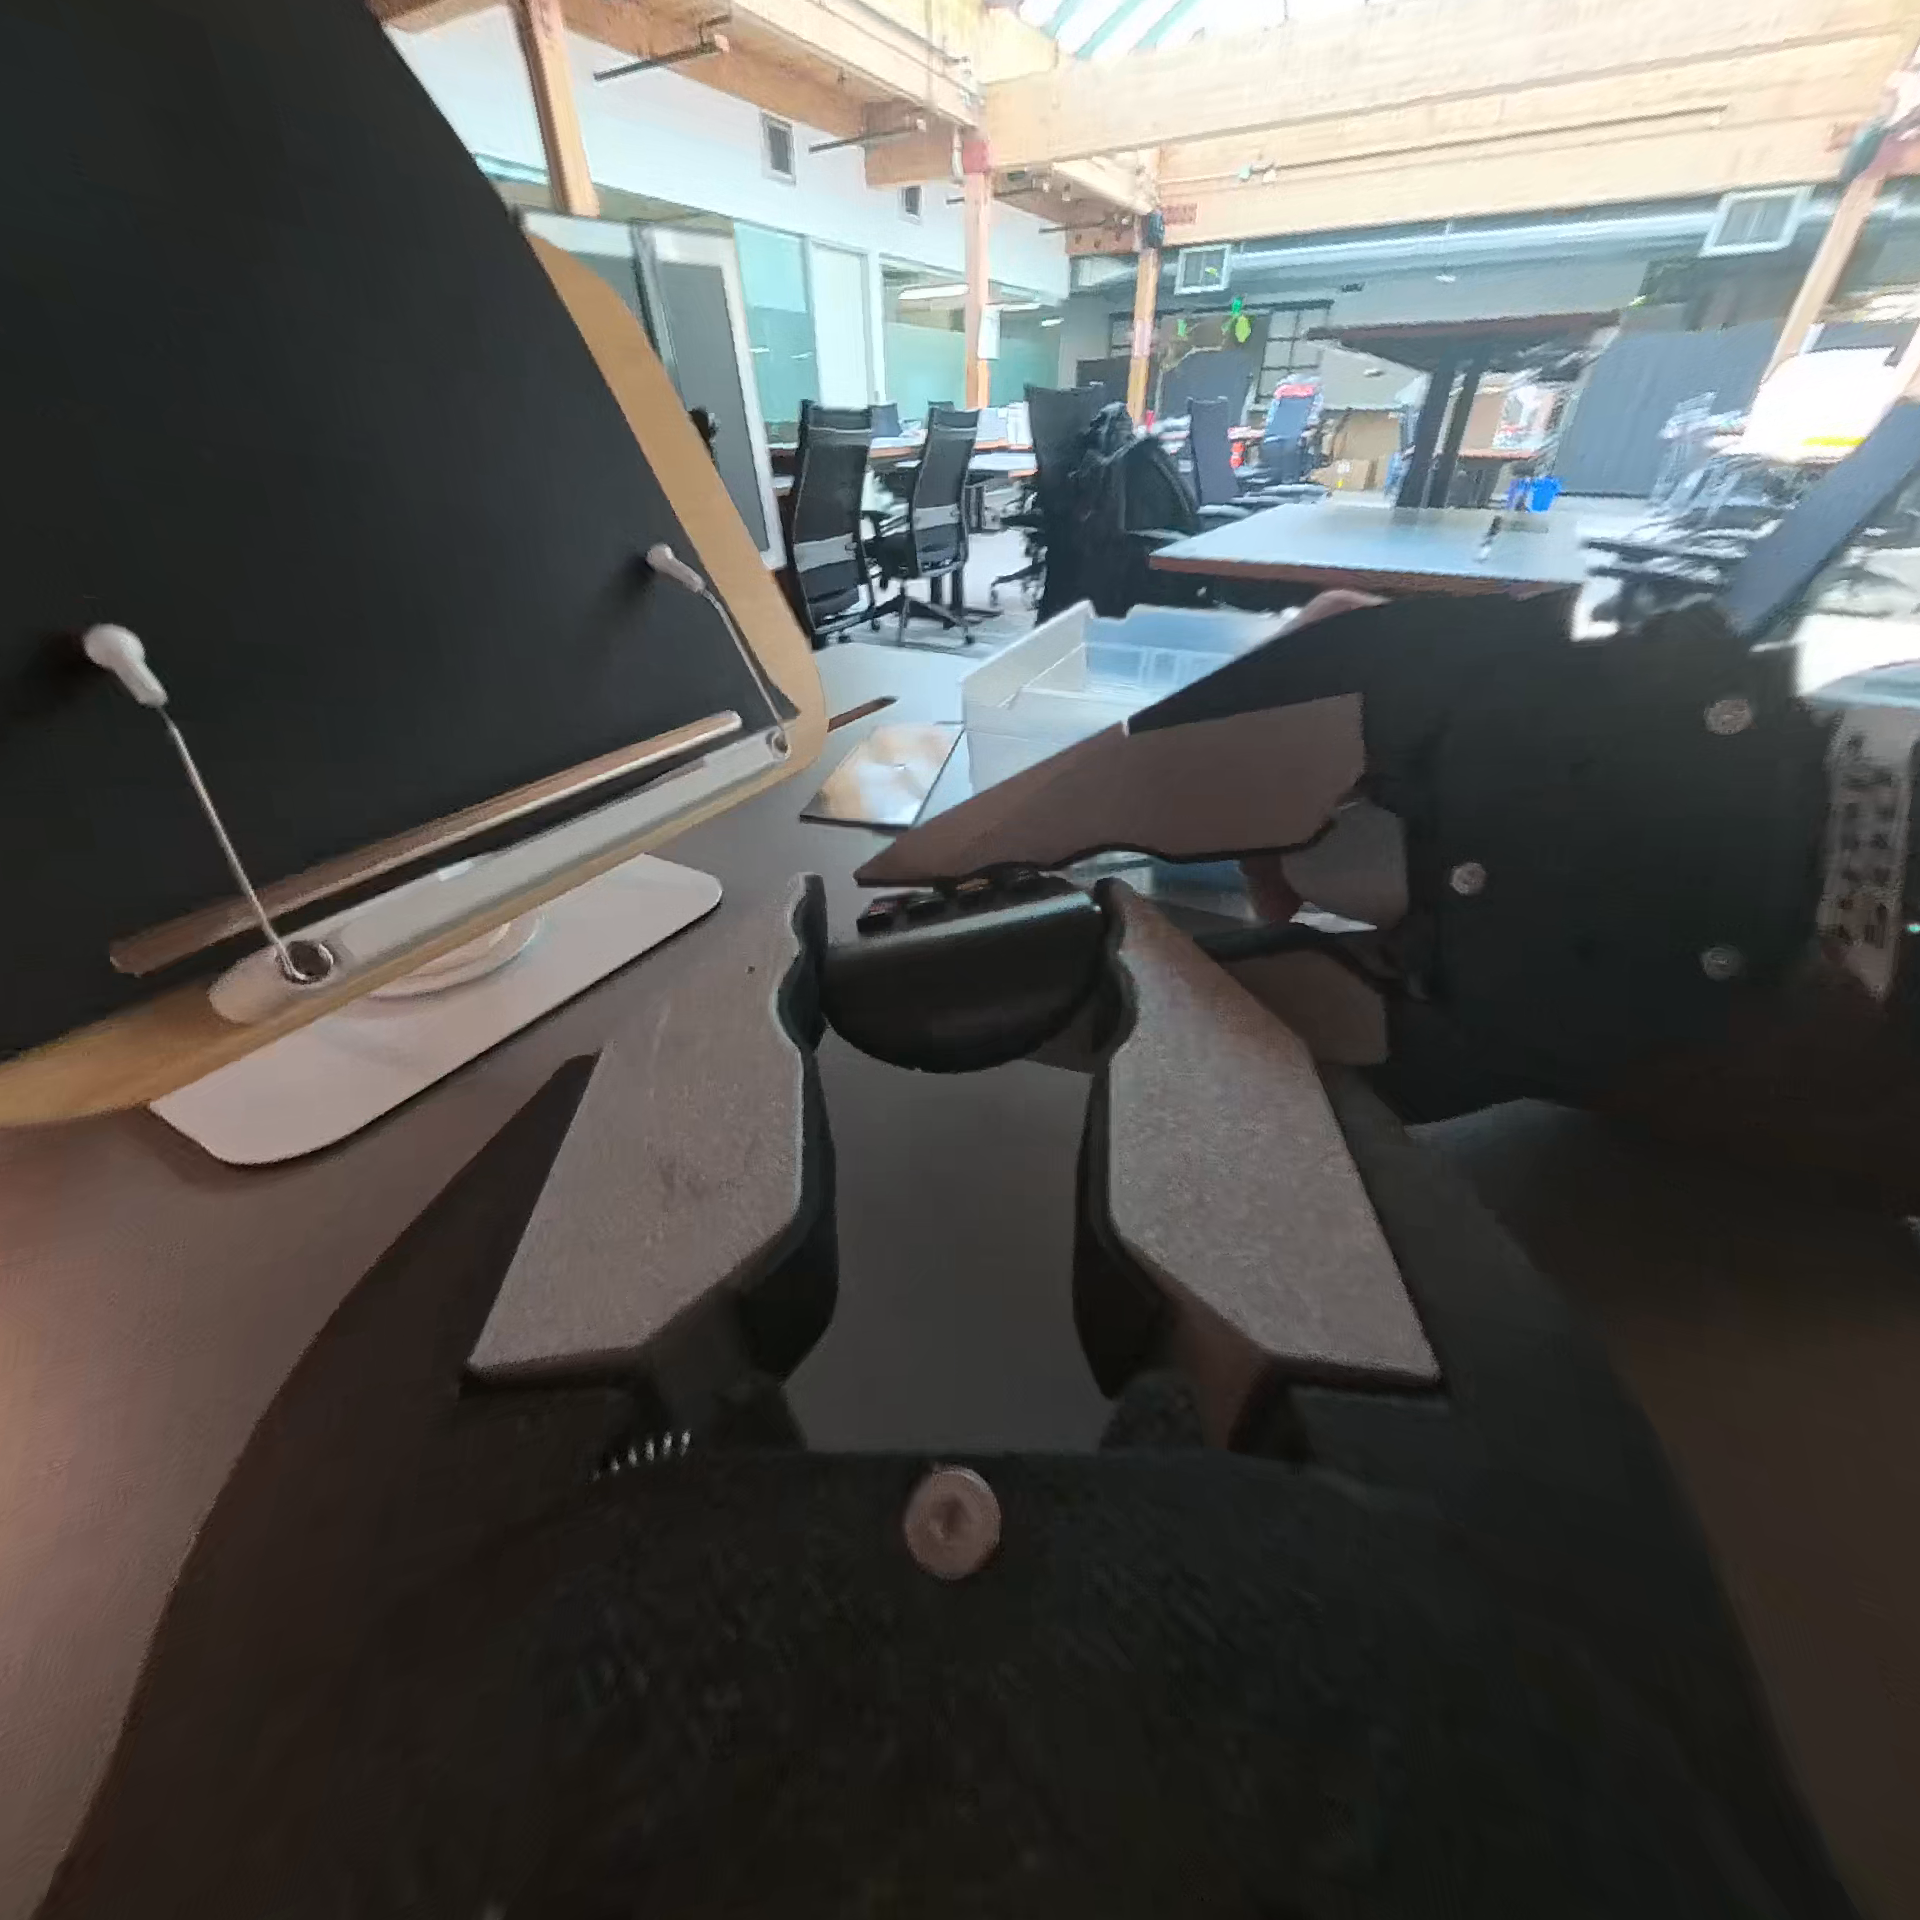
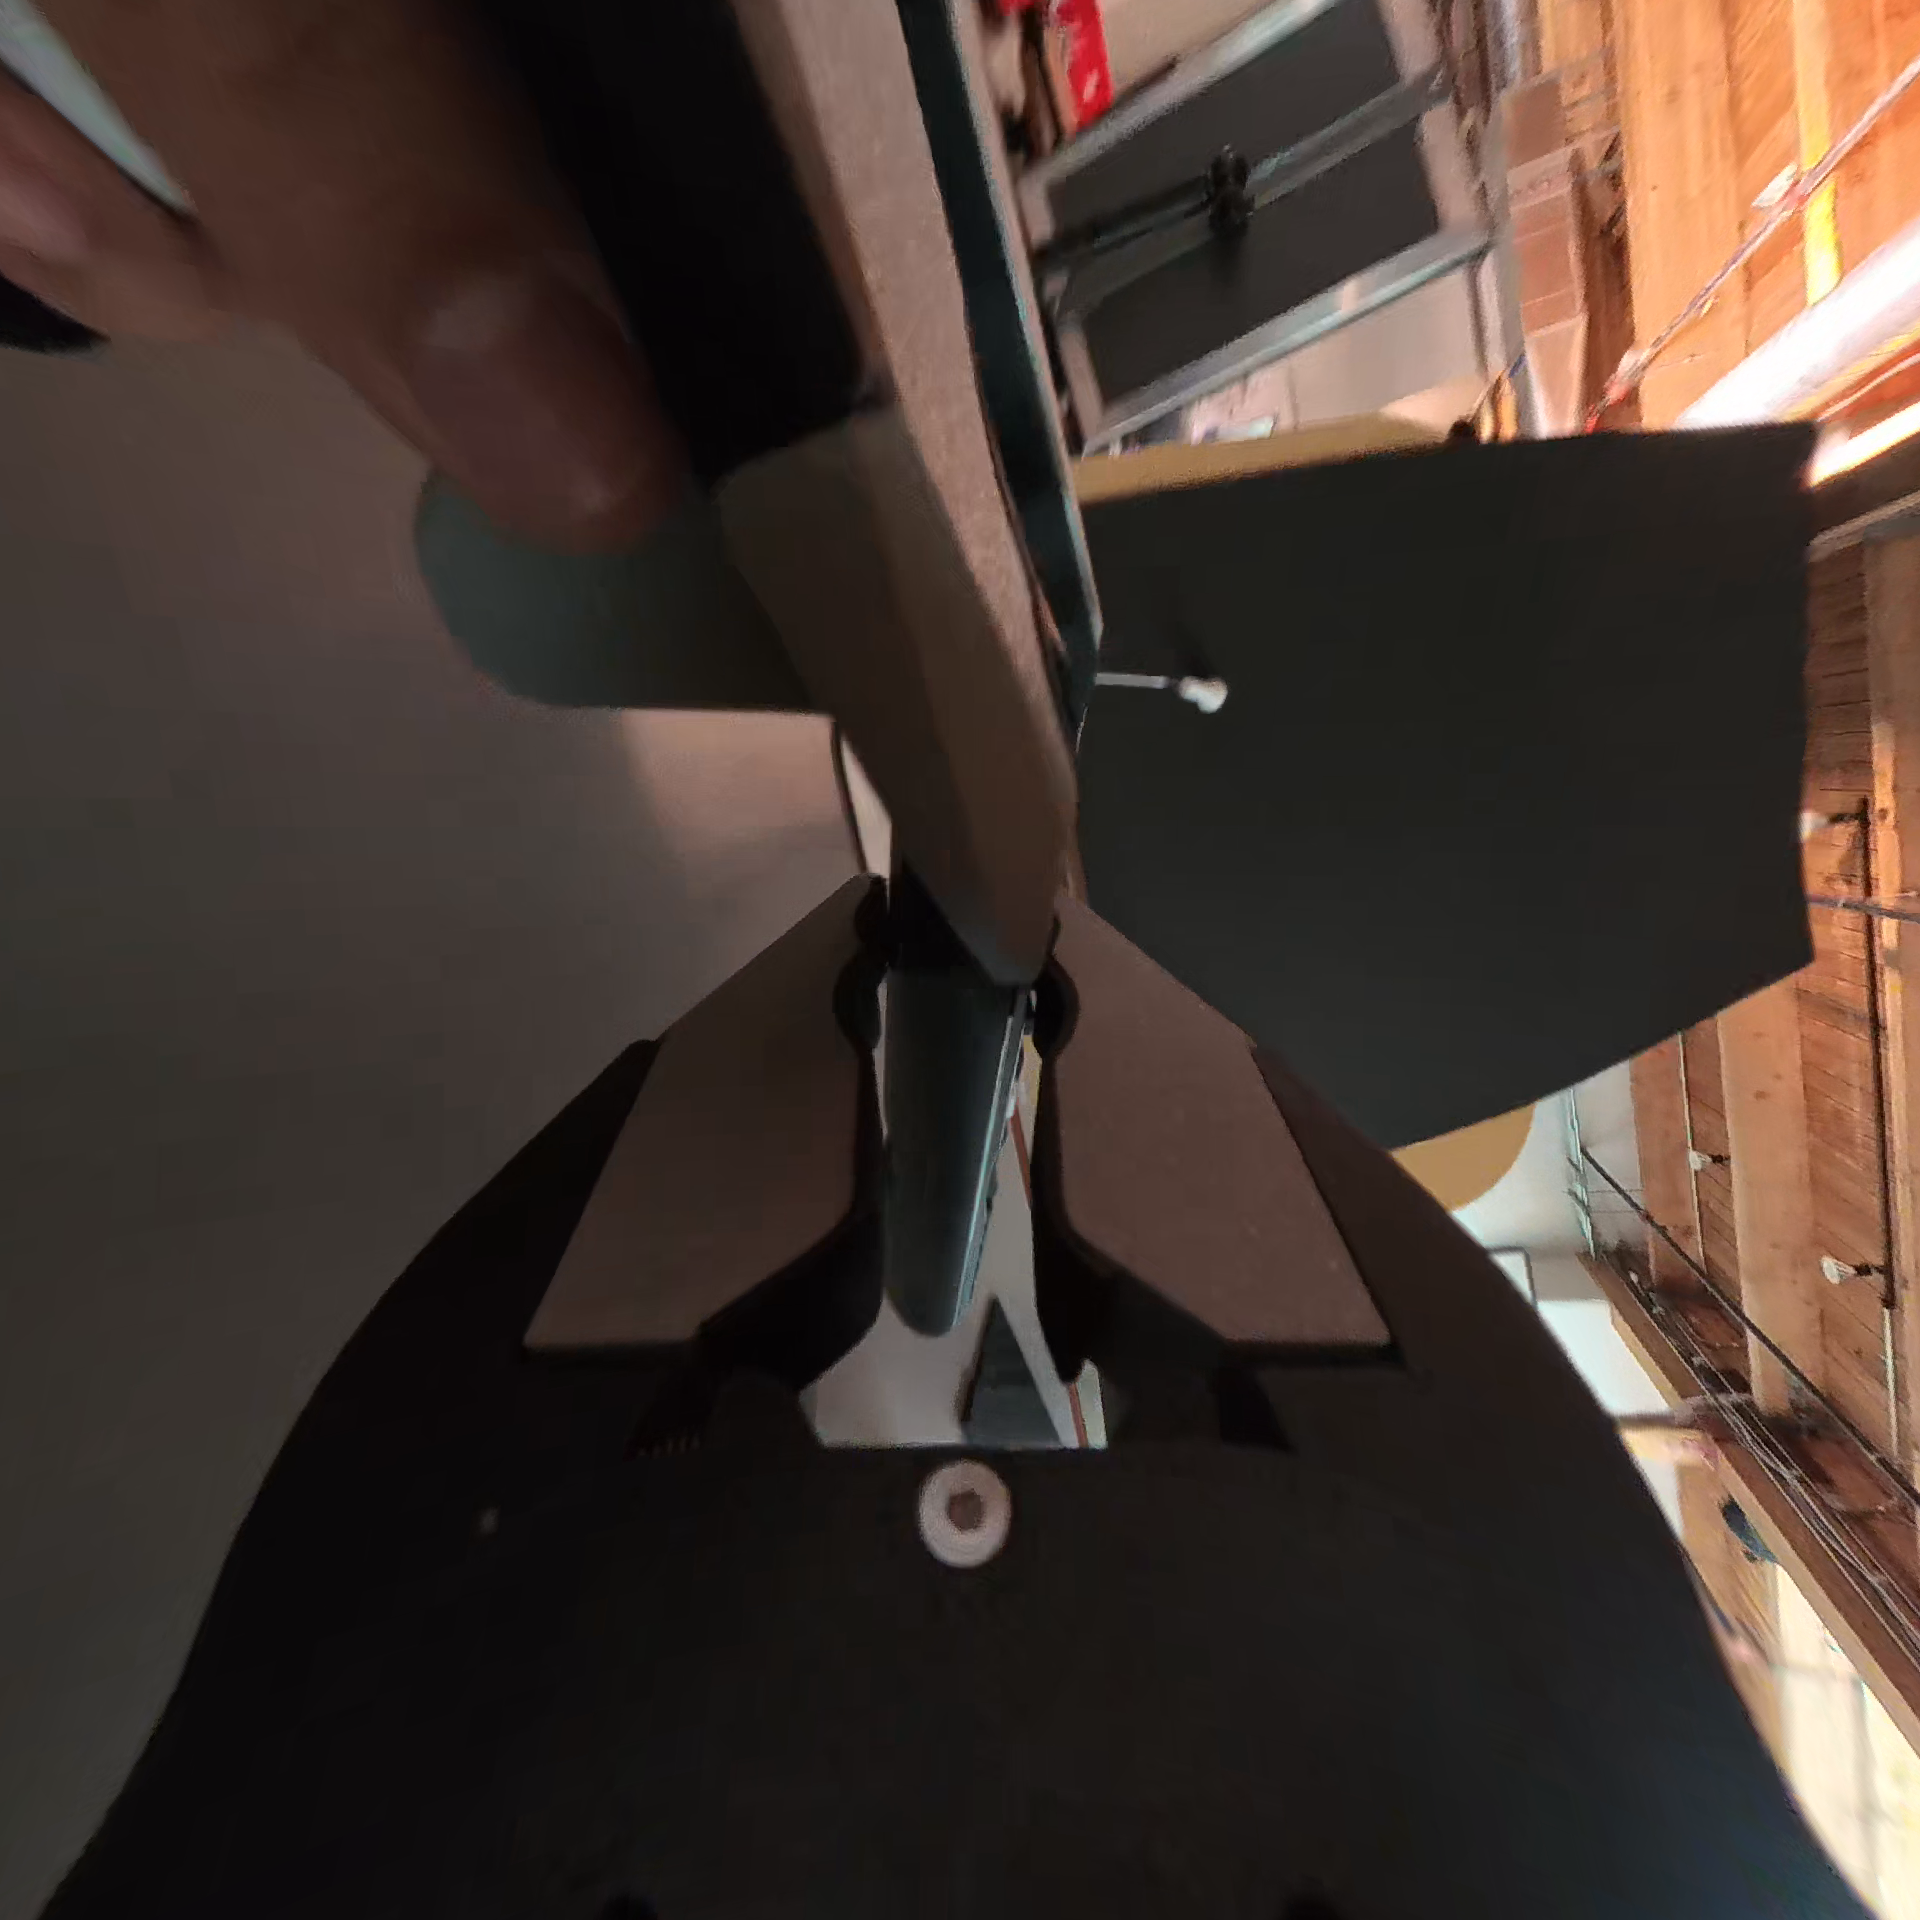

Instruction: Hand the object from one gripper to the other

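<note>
A black remote (image 1: 956,997) with small coloured buttons hangs above the dark table (image 1: 156,1299). My left gripper (image 1: 961,935) has both fingertips pressed on the sides of one end of it. The right gripper's upper finger (image 1: 1143,790) comes in from the right and lies over the remote. In the right wrist view, turned on its side, the remote (image 2: 940,1164) sits lengthwise between the fingers of my right gripper (image 2: 956,987), which are shut on it. The left gripper's finger (image 2: 935,675) meets its far end, with a person's thumb (image 2: 499,364) behind.
A book stand (image 1: 312,416) with a black board, wooden rim and white base stands close on the left; it also shows in the right wrist view (image 2: 1455,779). A white bin (image 1: 1039,686) lies beyond the grippers. Office chairs (image 1: 925,520) and desks stand farther back. Less than 4 cm separates the two grippers' tips.
</note>
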A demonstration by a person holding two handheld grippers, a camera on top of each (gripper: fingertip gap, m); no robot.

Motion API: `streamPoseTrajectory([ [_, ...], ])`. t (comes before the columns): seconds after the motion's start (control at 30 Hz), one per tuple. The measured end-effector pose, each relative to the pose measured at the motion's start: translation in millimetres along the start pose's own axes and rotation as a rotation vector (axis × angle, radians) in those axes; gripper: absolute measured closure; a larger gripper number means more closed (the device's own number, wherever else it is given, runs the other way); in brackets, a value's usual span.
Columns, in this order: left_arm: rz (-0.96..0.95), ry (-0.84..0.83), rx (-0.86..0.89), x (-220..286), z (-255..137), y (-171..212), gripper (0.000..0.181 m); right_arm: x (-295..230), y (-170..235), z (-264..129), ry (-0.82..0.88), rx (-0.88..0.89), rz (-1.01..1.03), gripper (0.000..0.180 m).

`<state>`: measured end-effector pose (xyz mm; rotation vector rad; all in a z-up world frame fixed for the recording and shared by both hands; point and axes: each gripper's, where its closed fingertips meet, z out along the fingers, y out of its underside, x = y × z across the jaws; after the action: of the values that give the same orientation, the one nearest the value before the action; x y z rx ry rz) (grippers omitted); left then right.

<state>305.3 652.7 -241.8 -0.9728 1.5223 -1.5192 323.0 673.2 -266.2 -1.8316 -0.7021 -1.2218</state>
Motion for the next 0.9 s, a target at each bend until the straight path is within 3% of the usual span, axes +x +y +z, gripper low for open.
streamPoseTrajectory([
  [0.1,-0.086,0.057,0.065,-3.8,-12.3,-15.9,0.133,11.1,-12.4,-8.4,0.031,0.100,0.079,0.154],
  [0.17,-0.112,0.037,0.101,-16.1,-20.5,-23.6,0.133,11.2,-10.1,-10.3,-0.036,0.125,0.198,0.141],
  [0.23,-0.164,0.028,0.148,-29.4,-30.1,-30.7,0.133,9.0,-13.7,-18.3,-0.166,0.217,0.351,0.125],
  [0.3,-0.221,0.033,0.222,-39.5,-40.8,-40.2,0.133,28.4,-2.0,-24.1,-0.176,0.242,0.517,0.129],
  [0.37,-0.195,-0.019,0.285,-50.2,-52.6,-51.5,0.133,46.6,7.6,-30.2,-0.243,0.302,0.778,0.122],
  [0.43,-0.010,-0.096,0.358,-47.7,-65.2,-69.0,0.133,61.6,13.0,-35.4,-0.361,0.401,1.121,0.118],
  [0.5,0.233,-0.124,0.395,-24.5,-71.5,-83.9,0.133,62.5,-3.8,-49.8,-0.651,0.569,1.371,0.127],
  [0.57,0.427,-0.154,0.393,1.5,-67.9,-89.1,0.133,59.8,-19.3,-60.5,-0.900,0.682,1.535,0.129],
  [0.7,0.815,-0.211,0.332,48.9,-45.3,-75.0,0.133,65.4,-35.0,-65.6,-1.112,0.850,1.766,0.143],
  [0.8,0.901,-0.193,0.312,67.6,-30.6,-60.4,0.132,70.0,-35.3,-71.9,-1.182,0.976,1.802,0.153],
  [0.9,0.808,-0.185,0.227,51.8,-20.4,-45.5,0.131,67.3,-21.3,-59.6,-1.116,0.922,1.814,0.155],
])
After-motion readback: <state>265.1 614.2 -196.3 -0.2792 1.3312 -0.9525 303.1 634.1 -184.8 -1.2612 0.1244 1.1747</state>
